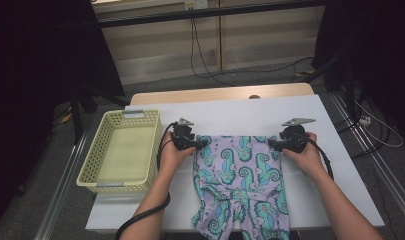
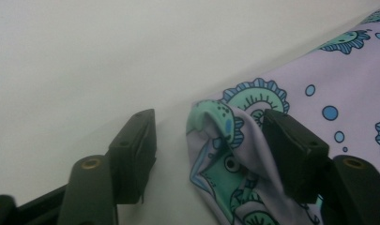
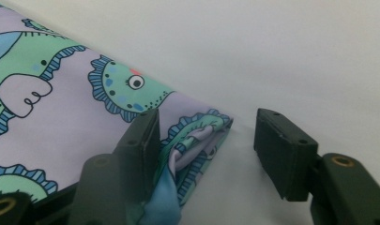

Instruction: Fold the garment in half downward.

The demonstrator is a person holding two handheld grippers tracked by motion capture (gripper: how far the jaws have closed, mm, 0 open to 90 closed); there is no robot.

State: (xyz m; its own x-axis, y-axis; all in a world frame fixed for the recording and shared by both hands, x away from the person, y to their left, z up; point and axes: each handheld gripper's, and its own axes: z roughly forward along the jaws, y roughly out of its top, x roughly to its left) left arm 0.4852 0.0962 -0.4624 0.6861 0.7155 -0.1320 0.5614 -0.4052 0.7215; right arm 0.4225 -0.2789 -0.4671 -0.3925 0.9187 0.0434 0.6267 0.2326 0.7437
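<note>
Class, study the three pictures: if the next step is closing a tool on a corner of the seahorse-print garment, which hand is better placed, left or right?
Neither clearly: both look equally placed. The left tool is open with the garment corner bunched between its jaws; the right tool is open around the other far corner. Probably both should close together.

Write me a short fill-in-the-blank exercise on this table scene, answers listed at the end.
1. The seahorse-print garment lies on the white ____.
2. The yellow basket holds ____.
3. The basket stands beside the ____ gripper.
4. The right gripper's jaws stand ____ around a corner of the garment.

Missing words: table; nothing; left; open
</note>
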